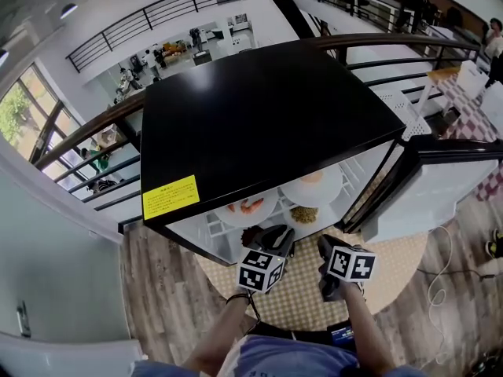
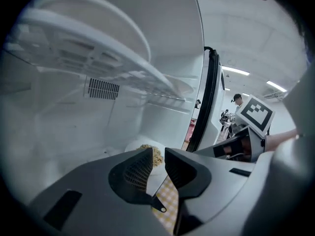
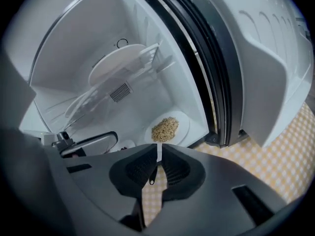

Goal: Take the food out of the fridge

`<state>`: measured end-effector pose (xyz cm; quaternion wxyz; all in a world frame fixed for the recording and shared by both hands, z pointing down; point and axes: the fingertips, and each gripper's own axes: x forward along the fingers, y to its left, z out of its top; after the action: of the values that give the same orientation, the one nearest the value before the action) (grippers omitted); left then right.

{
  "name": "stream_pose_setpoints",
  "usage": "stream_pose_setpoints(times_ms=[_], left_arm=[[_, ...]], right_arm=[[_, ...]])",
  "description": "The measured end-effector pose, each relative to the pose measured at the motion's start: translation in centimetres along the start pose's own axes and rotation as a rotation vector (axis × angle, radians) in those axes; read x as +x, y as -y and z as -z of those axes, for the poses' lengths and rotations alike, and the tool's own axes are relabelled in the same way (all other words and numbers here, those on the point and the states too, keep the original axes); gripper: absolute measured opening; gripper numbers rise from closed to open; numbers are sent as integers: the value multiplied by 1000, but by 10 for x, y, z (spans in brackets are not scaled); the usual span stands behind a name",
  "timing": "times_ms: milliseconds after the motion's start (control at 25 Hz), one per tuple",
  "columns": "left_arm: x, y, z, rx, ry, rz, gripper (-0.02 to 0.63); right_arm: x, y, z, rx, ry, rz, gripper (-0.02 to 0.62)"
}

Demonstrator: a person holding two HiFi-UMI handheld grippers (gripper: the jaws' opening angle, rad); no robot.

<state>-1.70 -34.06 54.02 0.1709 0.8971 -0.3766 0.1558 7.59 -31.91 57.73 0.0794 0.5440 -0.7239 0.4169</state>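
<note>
A small fridge with a black top stands open, its white door swung to the right. On its wire shelf sit a plate of orange food and a second white plate. Lower down, on the fridge floor, lies a plate of brown grains. My left gripper is at the fridge mouth, open, nothing between its jaws. My right gripper is beside it, shut and empty, pointing at the grain plate.
A yellow checked mat lies under the fridge on the wood floor. The door's black seal stands right of the opening. The wire shelf runs overhead in the left gripper view. A railing is behind.
</note>
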Motion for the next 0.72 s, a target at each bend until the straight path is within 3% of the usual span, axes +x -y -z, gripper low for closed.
stream_pose_setpoints(times_ms=[200, 280, 520, 640, 720], left_arm=[[29, -22, 8, 30, -73, 9, 91], [37, -27, 11, 14, -95, 13, 95], [59, -54, 13, -63, -137, -49, 155], [66, -58, 11, -30, -147, -68, 175], [69, -55, 13, 14, -169, -58, 176]], right_arm=[[24, 13, 6, 63, -35, 14, 56], [30, 18, 9, 106, -38, 12, 98], [42, 31, -4, 296, 27, 4, 119], [49, 36, -9, 418, 50, -4, 138], [56, 42, -8, 446, 43, 28, 143]])
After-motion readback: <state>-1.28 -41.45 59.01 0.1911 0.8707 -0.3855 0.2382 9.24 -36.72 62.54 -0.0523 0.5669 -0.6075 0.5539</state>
